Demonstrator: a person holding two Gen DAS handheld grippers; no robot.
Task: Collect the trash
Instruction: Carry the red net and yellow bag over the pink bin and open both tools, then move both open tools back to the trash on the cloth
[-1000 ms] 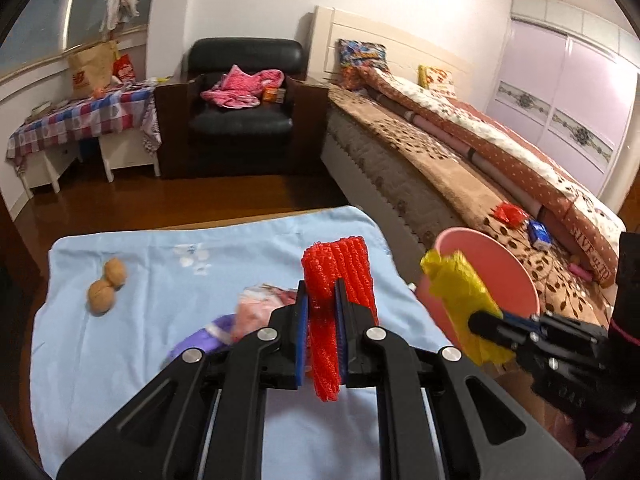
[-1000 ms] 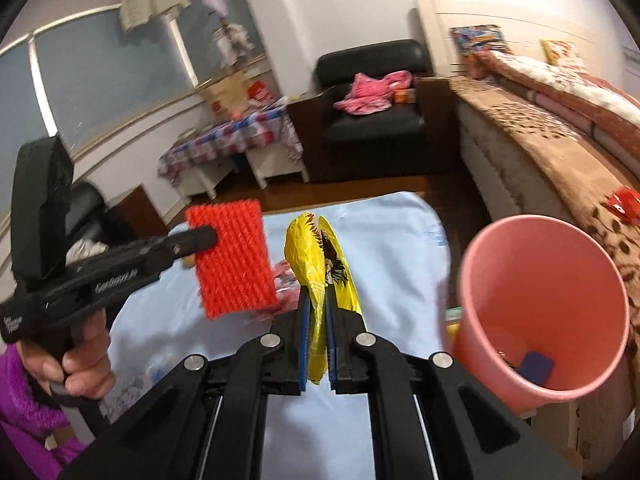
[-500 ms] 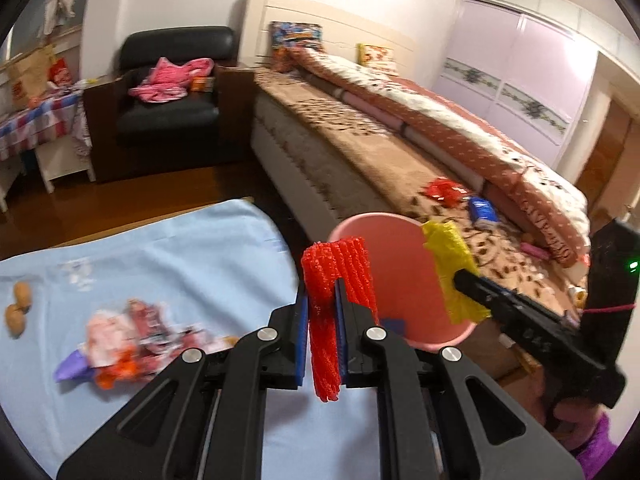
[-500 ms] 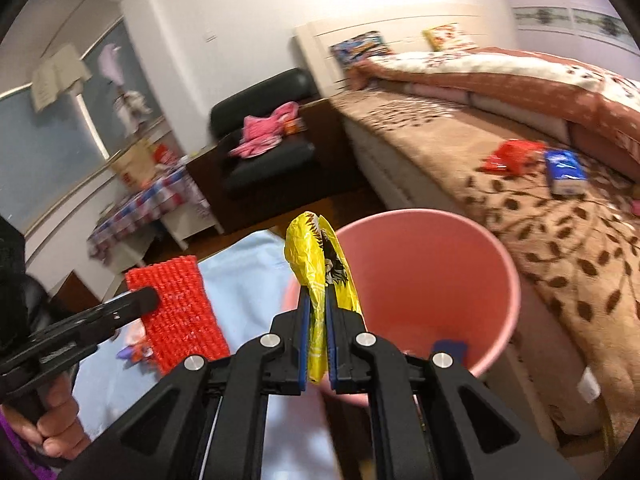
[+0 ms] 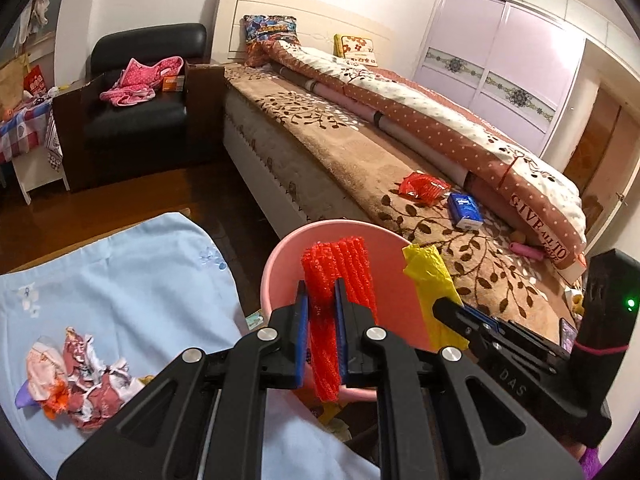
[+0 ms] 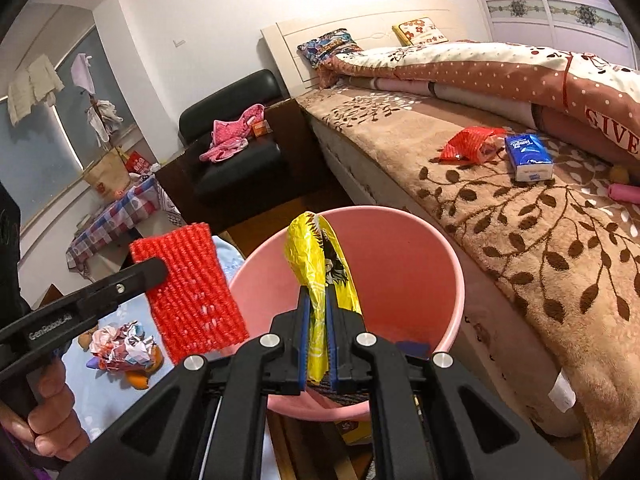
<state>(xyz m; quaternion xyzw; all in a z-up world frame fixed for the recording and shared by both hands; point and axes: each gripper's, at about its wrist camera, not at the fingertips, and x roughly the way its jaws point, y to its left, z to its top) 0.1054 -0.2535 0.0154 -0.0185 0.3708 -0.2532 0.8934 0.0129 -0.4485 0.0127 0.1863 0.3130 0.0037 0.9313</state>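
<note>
My left gripper (image 5: 322, 294) is shut on a red foam net sleeve (image 5: 340, 264), held over the near rim of the pink bin (image 5: 280, 252). In the right wrist view the same red sleeve (image 6: 188, 284) hangs at the bin's left edge. My right gripper (image 6: 318, 304) is shut on a crumpled yellow wrapper (image 6: 316, 252), held over the mouth of the pink bin (image 6: 420, 280). A dark blue item (image 6: 414, 346) lies inside the bin. The yellow wrapper (image 5: 430, 280) also shows at the bin's right side in the left wrist view.
A pile of crumpled wrappers (image 5: 76, 372) lies on the light blue cloth (image 5: 132, 280) at left. On the brown bed (image 6: 540, 240) to the right lie a red wrapper (image 6: 468, 144) and a blue tissue pack (image 6: 528, 158). A black armchair (image 5: 136, 108) stands behind.
Both grippers have swung right from the blue cloth to the pink bin, each still gripping its piece. The red sleeve and yellow wrapper now sit over the bin.
</note>
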